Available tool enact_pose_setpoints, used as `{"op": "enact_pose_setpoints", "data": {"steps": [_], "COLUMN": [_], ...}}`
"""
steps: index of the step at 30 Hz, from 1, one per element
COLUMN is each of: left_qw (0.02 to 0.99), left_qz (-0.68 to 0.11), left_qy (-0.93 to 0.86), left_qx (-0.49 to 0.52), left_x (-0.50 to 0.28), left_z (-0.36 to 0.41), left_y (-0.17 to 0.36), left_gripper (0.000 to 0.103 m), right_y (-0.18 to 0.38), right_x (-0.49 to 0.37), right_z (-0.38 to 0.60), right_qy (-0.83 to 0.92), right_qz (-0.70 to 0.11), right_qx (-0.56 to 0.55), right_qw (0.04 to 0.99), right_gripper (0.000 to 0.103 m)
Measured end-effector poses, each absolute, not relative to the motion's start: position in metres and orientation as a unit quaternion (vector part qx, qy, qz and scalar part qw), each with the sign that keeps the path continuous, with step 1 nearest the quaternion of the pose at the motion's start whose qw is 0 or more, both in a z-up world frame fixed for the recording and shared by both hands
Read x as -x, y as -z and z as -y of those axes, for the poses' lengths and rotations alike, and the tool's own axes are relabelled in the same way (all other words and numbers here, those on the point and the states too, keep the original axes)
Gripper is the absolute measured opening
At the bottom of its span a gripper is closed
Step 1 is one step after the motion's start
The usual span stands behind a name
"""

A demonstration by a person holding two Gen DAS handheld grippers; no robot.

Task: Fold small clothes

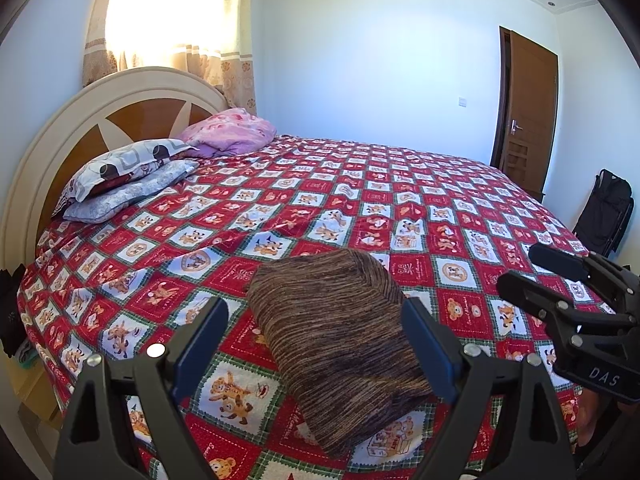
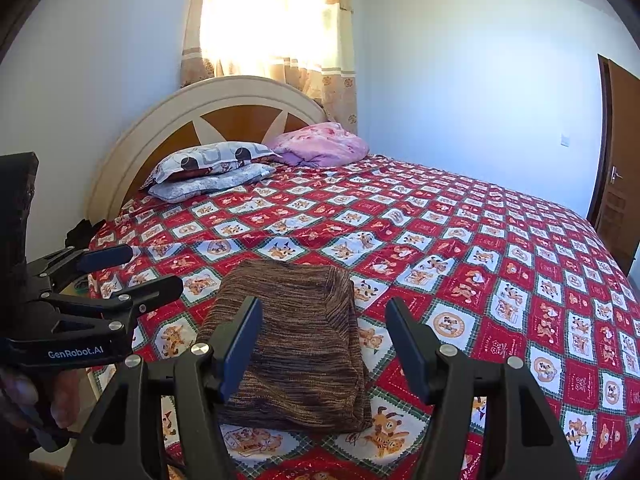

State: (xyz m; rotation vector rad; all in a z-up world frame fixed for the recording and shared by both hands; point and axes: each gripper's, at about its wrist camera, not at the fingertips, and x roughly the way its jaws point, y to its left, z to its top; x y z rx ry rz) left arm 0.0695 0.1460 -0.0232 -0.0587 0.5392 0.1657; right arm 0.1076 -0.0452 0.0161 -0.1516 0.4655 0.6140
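Left gripper point(image 1: 316, 320): jaws spread wide, nothing between the pads, poised above the near edge of the bed with the garment showing in the gap beyond. Right gripper point(image 2: 324, 340): jaws parted, somewhat narrower, also empty, alongside the left one and aimed at the same spot.

Brown striped garment point(image 1: 340, 344): lying on the red patterned bedspread point(image 1: 460, 216) near the front edge of the bed, already in a compact folded bundle with several layers stacked. Judged near complete or awaiting a final fold.

Risks noted, near to far:
- Near edge of bundle close to the edge of the bed; a push from either claw likely to slide it toward the drop.
- Knit fabric loose and soft; a pinch on the top layer alone likely to peel the stack open and undo the fold.
- Bedspread thin and unsecured; a low pinch likely to catch it together with the garment and drag both.
- Grippers close side by side; simultaneous closing on the same corner likely to end in a collision.

Farther back: stacked pillows point(image 1: 128, 172) and pink blanket point(image 1: 232, 132) at the headboard point(image 1: 60, 120), well apart from the work area, no interference expected.
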Motion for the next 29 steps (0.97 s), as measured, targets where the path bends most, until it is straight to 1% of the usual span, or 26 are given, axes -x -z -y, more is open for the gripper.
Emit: {"op": "enact_pose_setpoints", "data": {"steps": [1, 4, 11, 22, 29], "left_qw": [0.960, 0.961, 0.964, 0.959, 0.961], "left_qz": [-0.265, -0.260, -0.246, -0.254, -0.243], "left_qy": [-0.081, -0.090, -0.093, -0.115, -0.126], "left_qx": [0.029, 0.028, 0.031, 0.050, 0.051], "left_x": [-0.069, -0.067, -0.062, -0.064, -0.061], "left_z": [-0.146, -0.145, -0.144, -0.154, -0.158], "left_y": [0.023, 0.021, 0.013, 0.015, 0.015], "left_gripper": [0.091, 0.103, 0.103, 0.103, 0.103], "right_y": [-0.017, -0.020, -0.020, -0.017, -0.014], "right_x": [-0.107, -0.107, -0.104, -0.101, -0.099], "right_z": [0.046, 0.048, 0.048, 0.046, 0.046], "right_qy": [-0.299, -0.297, -0.294, -0.298, -0.302], "right_qz": [-0.224, -0.218, -0.211, -0.211, -0.212], "right_qx": [0.072, 0.065, 0.062, 0.065, 0.068], "right_qw": [0.925, 0.927, 0.930, 0.929, 0.927], "right_gripper": [0.065, 0.065, 0.065, 0.066, 0.066]}}
